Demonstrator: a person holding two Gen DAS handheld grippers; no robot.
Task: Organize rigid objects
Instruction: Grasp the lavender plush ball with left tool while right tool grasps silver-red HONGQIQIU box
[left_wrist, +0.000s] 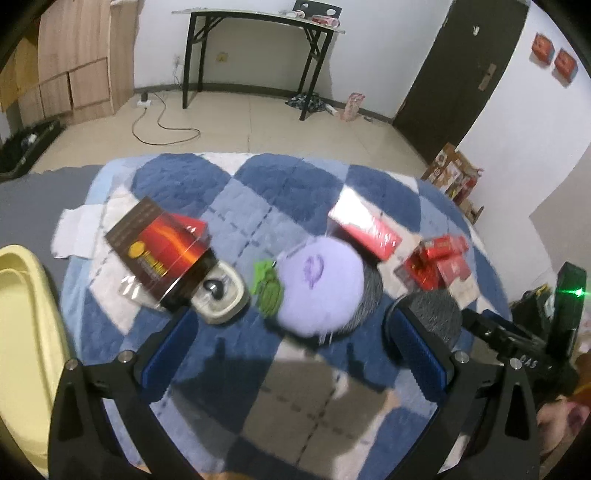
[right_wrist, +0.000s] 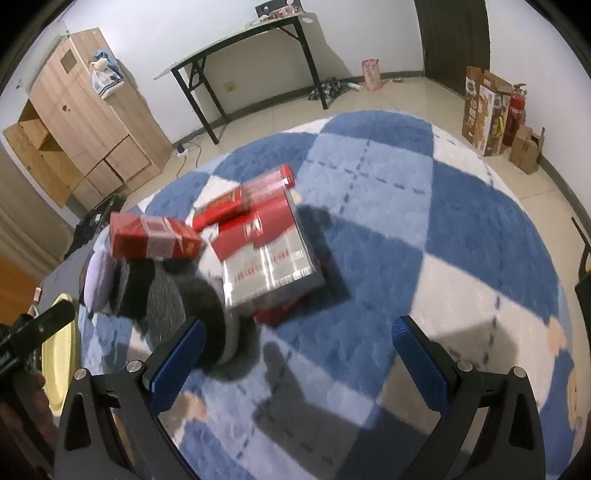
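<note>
Blue-and-white checked rug (left_wrist: 295, 184) carries the lot. Dark brown and red-orange box (left_wrist: 162, 251) lies tilted, its lower edge over a small pale case (left_wrist: 221, 295) holding a dark item. Just beside: green tag (left_wrist: 267, 286), then lilac round puff (left_wrist: 317, 284) resting on a grey round pad (left_wrist: 365, 295). Red carton (left_wrist: 364, 227) beyond the puff; cluster of small red packs (left_wrist: 439, 260) to its right. Cream tray (left_wrist: 22, 332) at the rug's left edge. Left gripper (left_wrist: 291, 347): fingers apart, empty, above the rug. Right gripper (right_wrist: 299, 354): fingers apart, empty, near the foil-wrapped red-and-white carton (right_wrist: 269, 254) and red pack (right_wrist: 153, 238).
</note>
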